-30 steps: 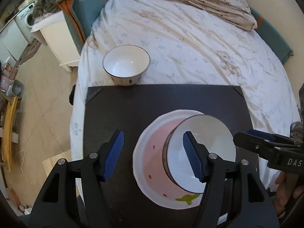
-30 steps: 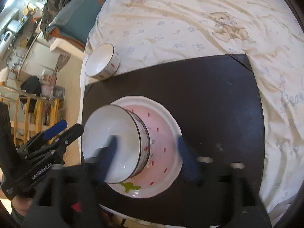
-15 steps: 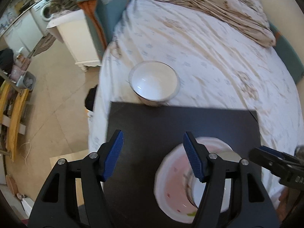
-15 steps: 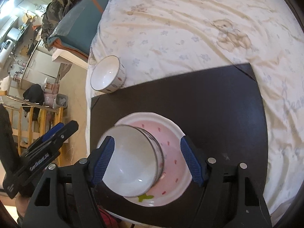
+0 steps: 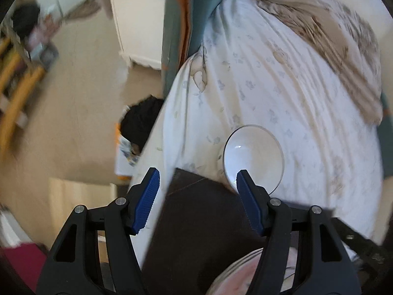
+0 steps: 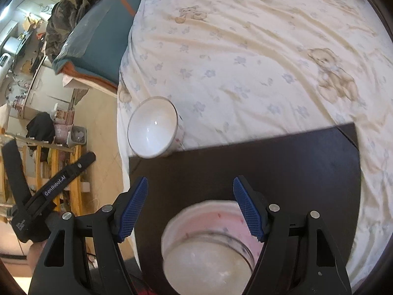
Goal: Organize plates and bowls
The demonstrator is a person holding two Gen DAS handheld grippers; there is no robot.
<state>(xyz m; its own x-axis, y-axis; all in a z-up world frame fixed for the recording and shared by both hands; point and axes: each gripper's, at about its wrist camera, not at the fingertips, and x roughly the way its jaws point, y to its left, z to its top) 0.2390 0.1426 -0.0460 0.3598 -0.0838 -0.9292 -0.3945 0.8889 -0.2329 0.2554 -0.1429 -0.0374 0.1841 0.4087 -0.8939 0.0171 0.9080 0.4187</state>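
A white bowl sits in a pink plate on the dark board, at the near edge of the right wrist view. The plate's rim shows low in the left wrist view. A second white bowl rests on the bed sheet by the board's far left corner; it also shows in the right wrist view. My left gripper is open and empty, just short of that bowl. My right gripper is open and empty above the plate.
The bed with a teddy-print sheet lies beyond the board. A beige quilt lies at the far right. A teal cushion, a white cabinet, wooden furniture and bare floor are to the left.
My left gripper has swung left and forward toward the bowl on the bed. My right gripper has drawn back, leaving the stacked bowl and plate low in its view.
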